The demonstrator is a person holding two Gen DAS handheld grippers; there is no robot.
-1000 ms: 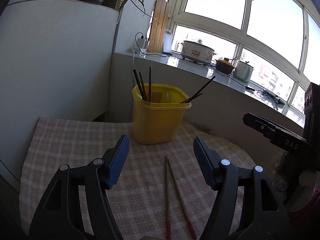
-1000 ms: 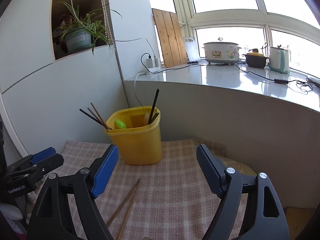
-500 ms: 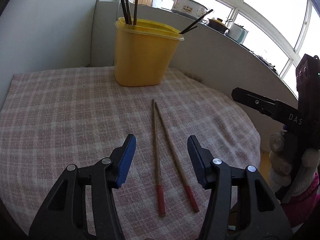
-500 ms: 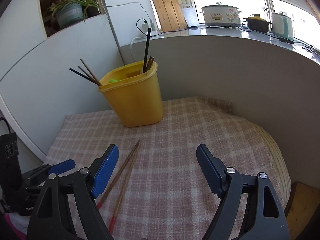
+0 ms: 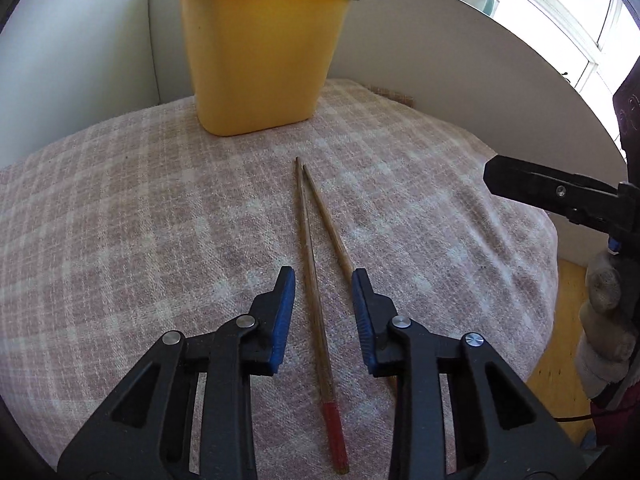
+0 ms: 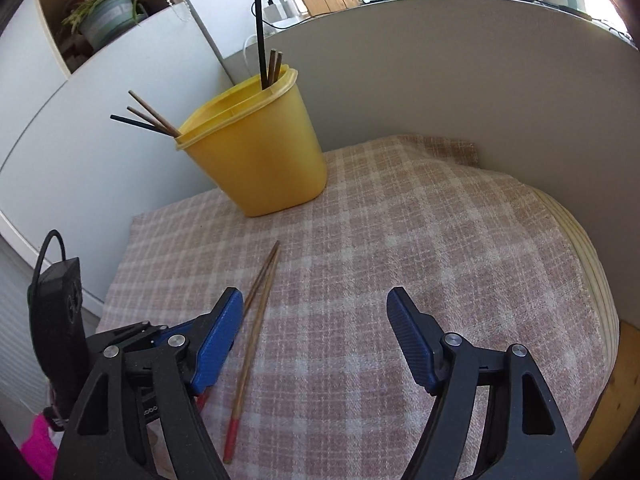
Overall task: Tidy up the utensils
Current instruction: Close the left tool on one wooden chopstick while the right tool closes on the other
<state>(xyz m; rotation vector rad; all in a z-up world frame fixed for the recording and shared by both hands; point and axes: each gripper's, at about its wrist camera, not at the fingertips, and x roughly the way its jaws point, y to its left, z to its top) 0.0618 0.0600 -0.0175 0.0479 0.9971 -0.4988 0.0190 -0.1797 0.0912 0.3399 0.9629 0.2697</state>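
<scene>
Left gripper (image 5: pixel 323 286) low over the chopsticks, jaws parted around them.

Two red-tipped wooden chopsticks (image 5: pixel 310 240) lie on the checked cloth (image 5: pixel 120 220), just in front of the yellow utensil bin (image 5: pixel 260 52) holding more sticks. Right gripper (image 6: pixel 316 312) hovers beside them, spread wide, gripping nothing.

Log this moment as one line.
left tool: open, straddling chopsticks on cloth | right tool: open, idle | yellow bin: upright

Yellow bin (image 5: pixel 260 52), pink-checked cloth (image 5: pixel 160 208)
</scene>
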